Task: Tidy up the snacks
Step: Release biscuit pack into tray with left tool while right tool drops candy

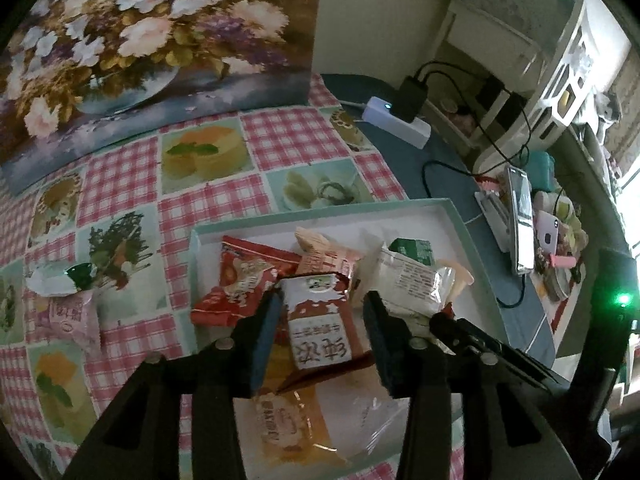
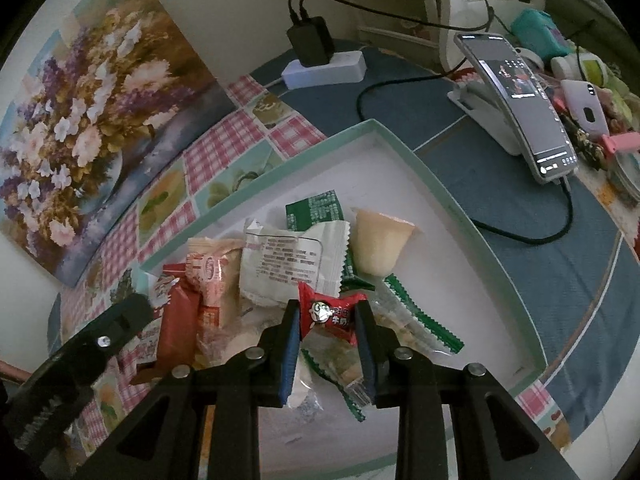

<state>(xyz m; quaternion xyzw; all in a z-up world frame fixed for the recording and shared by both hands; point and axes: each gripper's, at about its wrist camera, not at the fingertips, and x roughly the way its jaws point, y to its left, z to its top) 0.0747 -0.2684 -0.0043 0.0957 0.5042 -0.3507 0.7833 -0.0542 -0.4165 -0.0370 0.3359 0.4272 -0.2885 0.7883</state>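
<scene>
We cannot read the packet point(image 1: 320, 320) between the left gripper point(image 1: 322, 316) pads, parted, not pressing. Right gripper point(image 2: 327, 320) clenches a red candy point(image 2: 330, 316).

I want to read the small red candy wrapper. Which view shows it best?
The right wrist view: the red candy sits front-on between the right tool pads, print visible. In the left wrist view I cannot find it; the right tool hides that spot.
</scene>
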